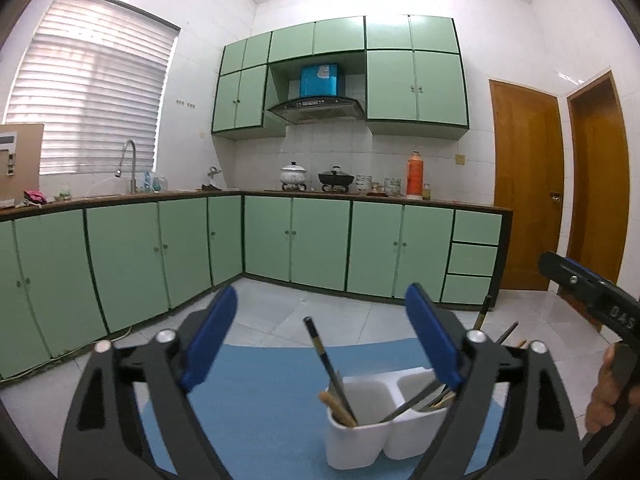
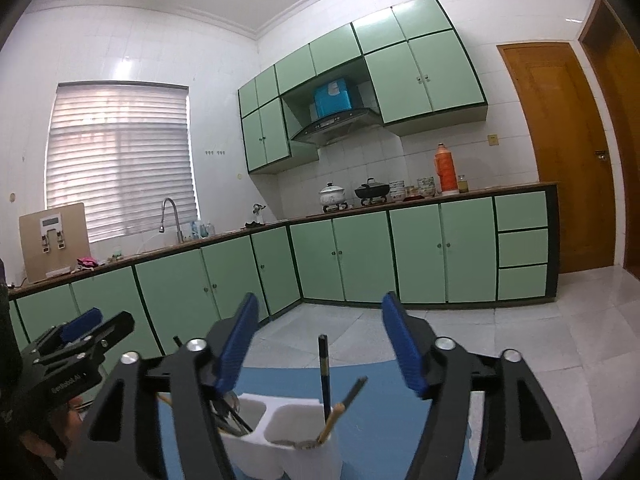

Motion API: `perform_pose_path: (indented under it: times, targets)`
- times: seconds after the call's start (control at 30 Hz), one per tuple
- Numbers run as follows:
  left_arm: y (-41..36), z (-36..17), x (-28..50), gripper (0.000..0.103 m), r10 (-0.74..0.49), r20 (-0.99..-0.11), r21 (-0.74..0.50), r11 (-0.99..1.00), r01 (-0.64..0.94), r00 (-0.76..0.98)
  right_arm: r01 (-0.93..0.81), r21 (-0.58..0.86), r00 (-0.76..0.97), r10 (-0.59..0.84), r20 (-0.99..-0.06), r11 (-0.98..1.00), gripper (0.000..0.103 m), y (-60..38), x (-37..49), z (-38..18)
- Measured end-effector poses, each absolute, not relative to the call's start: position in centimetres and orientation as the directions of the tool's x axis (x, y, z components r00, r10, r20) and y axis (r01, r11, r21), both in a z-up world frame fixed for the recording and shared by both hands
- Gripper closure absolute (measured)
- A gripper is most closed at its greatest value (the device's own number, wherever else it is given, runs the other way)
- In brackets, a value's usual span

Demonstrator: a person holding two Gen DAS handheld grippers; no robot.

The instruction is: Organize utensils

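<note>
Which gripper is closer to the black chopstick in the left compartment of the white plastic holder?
Left. The black chopstick stands between the left gripper's open fingers; the right gripper hovers farther right, above the white plastic holder's other compartment.

White holder [image 1: 362, 436], blue mat [image 1: 256, 408] — mint-green cabinets [image 1: 316, 240]

The white utensil holder [image 1: 362, 436] looks like smooth, matt plastic, standing on a matt blue mat [image 1: 264, 396]. In it lean pale wooden chopsticks [image 1: 338, 410] and dark, glossy ones [image 1: 326, 360] — lacquered, by the look. Both grippers show matt black plastic frames, ribbed blue finger pads [image 2: 236, 350] and bright metal screws. Floor tiles [image 1: 332, 312] are glossy.
</note>
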State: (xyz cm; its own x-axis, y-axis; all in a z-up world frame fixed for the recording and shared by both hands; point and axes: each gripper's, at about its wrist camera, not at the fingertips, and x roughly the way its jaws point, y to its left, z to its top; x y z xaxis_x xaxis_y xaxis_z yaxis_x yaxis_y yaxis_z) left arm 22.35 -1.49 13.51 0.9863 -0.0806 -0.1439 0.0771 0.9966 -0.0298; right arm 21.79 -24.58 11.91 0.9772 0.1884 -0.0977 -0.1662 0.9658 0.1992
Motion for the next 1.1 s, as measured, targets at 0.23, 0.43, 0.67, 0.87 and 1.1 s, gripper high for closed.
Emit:
perform_pose_path:
  times: [0.23,0.43,0.67,0.87,1.1]
  targets:
    - [-0.5,12.3,19.4,0.008,-0.081,-0.180,-0.034,0.997,0.076,0.980,-0.157,0.195,0.976,0.182,-0.118,0.968,0.014,-25.2,18.5,10.5]
    - [-0.2,10.3,16.5,0.006,-0.092,-0.220,-0.051,0.995,0.082,0.971,-0.160,0.198,0.969,0.192,-0.157,0.967,0.010,-25.2,16.2,8.8]
    - [0.0,8.5,13.9,0.005,-0.101,-0.280,-0.077,0.994,0.083,0.955,-0.158,0.205,0.954,0.203,-0.222,0.966,0.009,-24.4,13.5,6.5]
    - [0.0,7.4,12.1,0.005,-0.104,-0.330,-0.080,0.993,0.082,0.938,-0.158,0.216,0.938,0.215,-0.273,0.963,0.009,-24.0,11.9,5.5]
    - [-0.4,6.4,9.8,0.005,-0.112,-0.363,-0.074,0.993,0.092,0.925,-0.165,0.195,0.922,0.221,-0.319,0.967,0.009,-23.0,9.6,4.4]
